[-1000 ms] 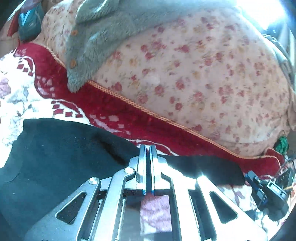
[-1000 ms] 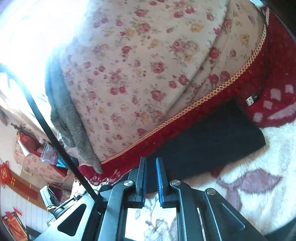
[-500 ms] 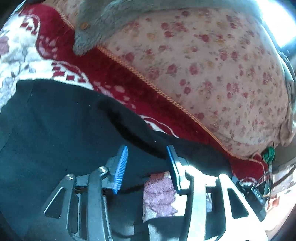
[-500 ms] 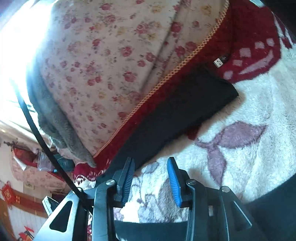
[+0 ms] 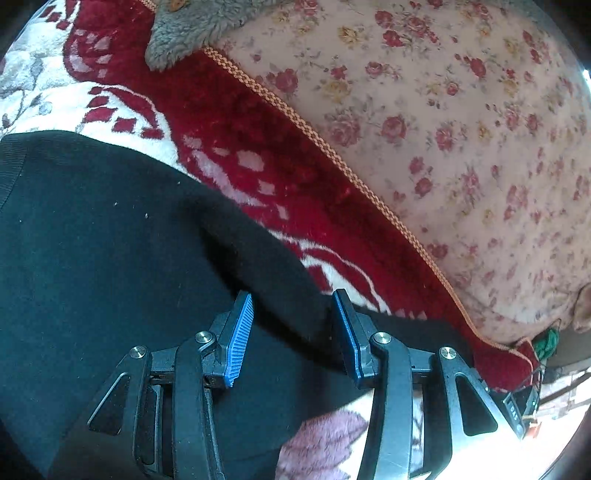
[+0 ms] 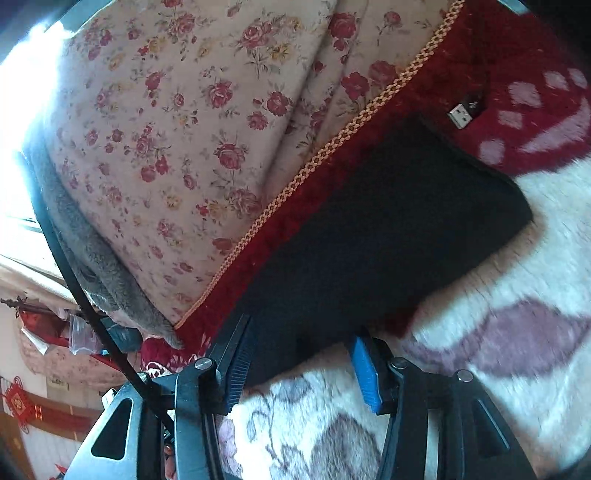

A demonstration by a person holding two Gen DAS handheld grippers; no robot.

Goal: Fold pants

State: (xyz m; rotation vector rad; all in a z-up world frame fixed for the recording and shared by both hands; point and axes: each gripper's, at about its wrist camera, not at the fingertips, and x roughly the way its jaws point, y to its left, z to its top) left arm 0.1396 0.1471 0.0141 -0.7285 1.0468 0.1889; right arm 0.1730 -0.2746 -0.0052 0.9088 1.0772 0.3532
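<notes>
The black pants (image 5: 110, 240) lie spread on the red and white plush blanket (image 5: 229, 122). In the left wrist view they fill the lower left, with a raised fold running between the jaws. My left gripper (image 5: 291, 321) is open just above that fold, holding nothing. In the right wrist view a pant leg (image 6: 369, 229) lies flat along the blanket's red border, its hem at the right. My right gripper (image 6: 299, 354) is open over the leg's near edge, holding nothing.
A floral quilt (image 5: 461, 110) is piled along the far side of the blanket, with a grey fleece garment (image 5: 192, 33) on it. A USB plug (image 6: 463, 110) lies on the red border beside the pant hem. A black cable (image 6: 85, 295) crosses the left.
Both grippers were shut on the pants' edge a second ago. Both have opened, let the fabric go, and now hover low over it.
</notes>
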